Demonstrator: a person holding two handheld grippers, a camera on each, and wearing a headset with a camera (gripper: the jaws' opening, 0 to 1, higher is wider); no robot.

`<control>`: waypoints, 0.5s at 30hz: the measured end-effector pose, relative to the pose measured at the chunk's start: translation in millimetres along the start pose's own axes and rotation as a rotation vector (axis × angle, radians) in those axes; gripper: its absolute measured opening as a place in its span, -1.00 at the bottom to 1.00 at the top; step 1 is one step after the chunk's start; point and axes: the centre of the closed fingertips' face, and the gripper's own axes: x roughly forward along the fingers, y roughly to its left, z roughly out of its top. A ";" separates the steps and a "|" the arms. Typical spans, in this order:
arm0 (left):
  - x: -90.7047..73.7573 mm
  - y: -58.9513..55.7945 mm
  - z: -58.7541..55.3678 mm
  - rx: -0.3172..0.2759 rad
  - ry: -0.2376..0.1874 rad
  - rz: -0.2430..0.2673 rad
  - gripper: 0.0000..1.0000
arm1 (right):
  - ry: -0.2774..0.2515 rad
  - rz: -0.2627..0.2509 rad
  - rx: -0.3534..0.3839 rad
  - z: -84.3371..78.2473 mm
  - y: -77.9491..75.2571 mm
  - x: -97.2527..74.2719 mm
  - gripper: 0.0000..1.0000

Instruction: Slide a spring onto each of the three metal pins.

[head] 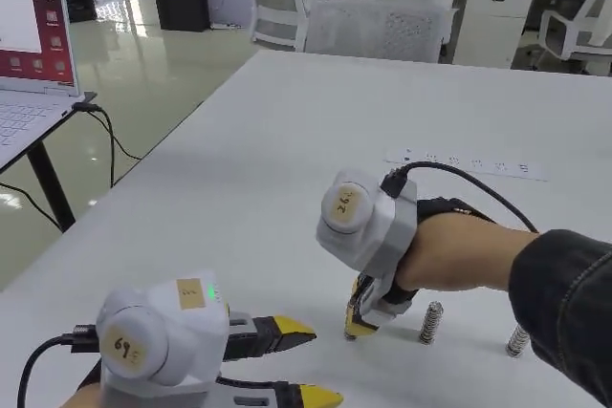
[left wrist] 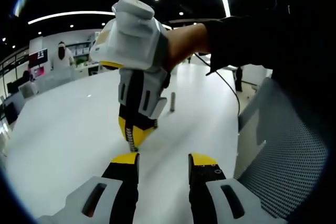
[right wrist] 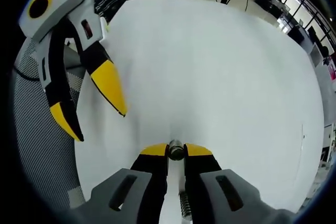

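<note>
Small coiled silver metal spring stands pinched upright in the right gripper's jaws, likely kept vertical for sliding on, while the left gripper's jaws gape.

Right tool pointing straight down, jaws pinched close, left tool level, jaws apart

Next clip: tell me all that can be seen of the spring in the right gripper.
The spring is a small coil of grey metal, pinched between the yellow tips of the right gripper, which points down at the white table. It stands about upright, its lower end at the tabletop; actual contact cannot be told. Its round end shows between the jaws. Whether a pin runs inside is unclear.
</note>
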 end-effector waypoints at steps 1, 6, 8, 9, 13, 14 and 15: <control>0.0 0.0 -0.2 0.001 0.001 0.000 -0.38 | -0.005 -0.003 0.003 0.8 -0.9 0.5 -0.83; 0.0 0.2 -0.3 0.001 0.001 0.000 -0.38 | 0.000 -0.005 -0.003 0.1 -0.1 2.3 -0.83; 0.1 0.2 -0.2 0.000 0.000 0.001 -0.38 | 0.003 -0.005 -0.007 -0.5 0.2 3.3 -0.82; 0.2 0.1 -0.3 0.000 0.001 0.000 -0.38 | 0.003 -0.005 -0.008 -0.7 0.6 3.6 -0.82; 0.5 0.0 -0.8 0.001 0.003 0.000 -0.38 | 0.000 -0.005 -0.007 -1.4 1.3 4.3 -0.78; 0.5 0.0 -0.8 0.001 0.003 0.000 -0.38 | -0.001 -0.005 -0.007 -1.4 1.4 4.3 -0.77; 0.5 0.0 -0.9 0.000 0.004 0.000 -0.38 | -0.001 -0.006 -0.007 -1.6 1.3 4.1 -0.77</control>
